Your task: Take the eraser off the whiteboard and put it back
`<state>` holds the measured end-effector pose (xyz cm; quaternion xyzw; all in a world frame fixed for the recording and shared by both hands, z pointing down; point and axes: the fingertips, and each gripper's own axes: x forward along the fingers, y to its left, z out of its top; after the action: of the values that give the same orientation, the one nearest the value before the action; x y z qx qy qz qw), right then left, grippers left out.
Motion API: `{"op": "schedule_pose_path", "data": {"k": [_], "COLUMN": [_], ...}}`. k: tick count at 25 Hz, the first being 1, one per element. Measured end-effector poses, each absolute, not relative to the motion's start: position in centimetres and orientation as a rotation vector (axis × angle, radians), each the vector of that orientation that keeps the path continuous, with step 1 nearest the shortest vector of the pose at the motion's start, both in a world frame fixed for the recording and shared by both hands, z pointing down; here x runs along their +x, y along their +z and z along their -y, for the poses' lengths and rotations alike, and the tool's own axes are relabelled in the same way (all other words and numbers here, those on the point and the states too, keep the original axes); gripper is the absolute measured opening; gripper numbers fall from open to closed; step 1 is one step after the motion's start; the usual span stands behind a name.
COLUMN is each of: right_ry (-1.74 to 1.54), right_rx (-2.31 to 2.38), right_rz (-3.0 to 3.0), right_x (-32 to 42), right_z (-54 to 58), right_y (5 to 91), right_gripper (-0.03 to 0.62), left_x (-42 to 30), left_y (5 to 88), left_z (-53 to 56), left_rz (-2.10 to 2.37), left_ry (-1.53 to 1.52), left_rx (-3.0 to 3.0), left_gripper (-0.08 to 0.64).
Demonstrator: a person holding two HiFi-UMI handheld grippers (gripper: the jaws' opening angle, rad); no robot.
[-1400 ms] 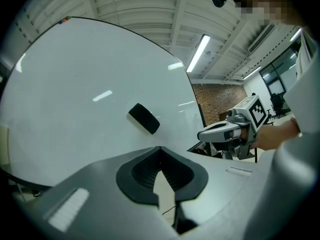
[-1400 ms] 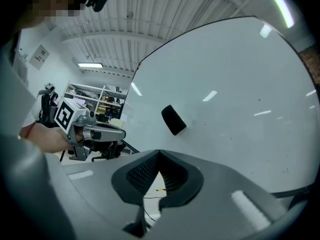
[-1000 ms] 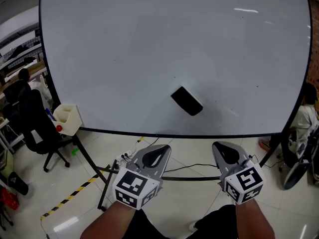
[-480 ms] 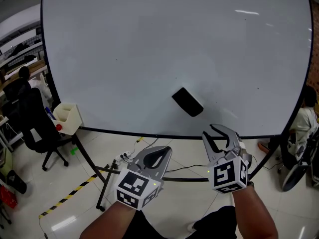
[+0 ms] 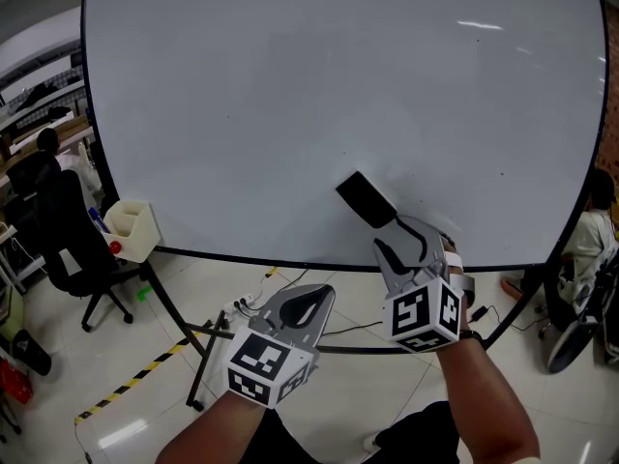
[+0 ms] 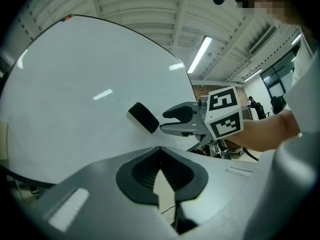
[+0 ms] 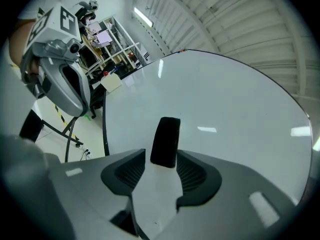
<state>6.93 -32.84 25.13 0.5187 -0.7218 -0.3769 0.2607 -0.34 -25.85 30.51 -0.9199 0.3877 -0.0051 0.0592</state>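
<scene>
A black eraser (image 5: pixel 366 199) (image 6: pixel 143 118) (image 7: pixel 166 140) clings aslant to the lower middle of the big whiteboard (image 5: pixel 290 95). My right gripper (image 5: pixel 398 237) (image 6: pixel 169 121) (image 7: pixel 161 166) points at the board just below and to the right of the eraser. Its jaws are opening. In the right gripper view the eraser's near end stands between the jaw tips, and the pads do not press it. My left gripper (image 5: pixel 308 304) (image 6: pixel 159 171) hangs lower left, over the floor, shut on nothing.
A white bin (image 5: pixel 131 230) hangs at the board's lower left corner. A black office chair (image 5: pixel 73 249) stands beyond it. Yellow-black tape (image 5: pixel 135 380) and a cable (image 5: pixel 377 324) run over the tiled floor under the board's stand. A person (image 5: pixel 590 230) sits at far right.
My right gripper has rolled, risen and moved left toward the eraser, and its jaws have gone from shut to open. The left gripper and the eraser have stayed in place.
</scene>
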Motion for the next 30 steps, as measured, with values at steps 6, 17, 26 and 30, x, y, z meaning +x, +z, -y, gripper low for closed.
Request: {"op": "schedule_pose_path", "data": {"k": [6, 17, 26, 30], "right_ry": [-1.033, -1.03, -0.989, -0.992], "right_rx": [1.393, 1.435, 1.486, 1.489], "right_rz": [1.943, 1.937, 1.931, 1.915], "right_x": [5.7, 3.9, 2.6, 2.6], "right_z": [34.5, 37.5, 39.6, 39.7], "right_y": [24.4, 22.7, 21.9, 21.9], "right_gripper": [0.225, 0.278, 0.278, 0.275], "left_x": [-0.5, -0.8, -0.9, -1.1], "left_y": [30.5, 31.1, 30.9, 30.8], "left_z": [25.9, 26.3, 26.3, 26.3], "left_rz": [-1.177, -1.191, -1.19, -1.194], "left_ry": [-0.013, -0.018, -0.009, -0.005], "left_rx": [-2.787, -2.799, -2.802, -2.799], "left_gripper": [0.017, 0.017, 0.017, 0.017]}}
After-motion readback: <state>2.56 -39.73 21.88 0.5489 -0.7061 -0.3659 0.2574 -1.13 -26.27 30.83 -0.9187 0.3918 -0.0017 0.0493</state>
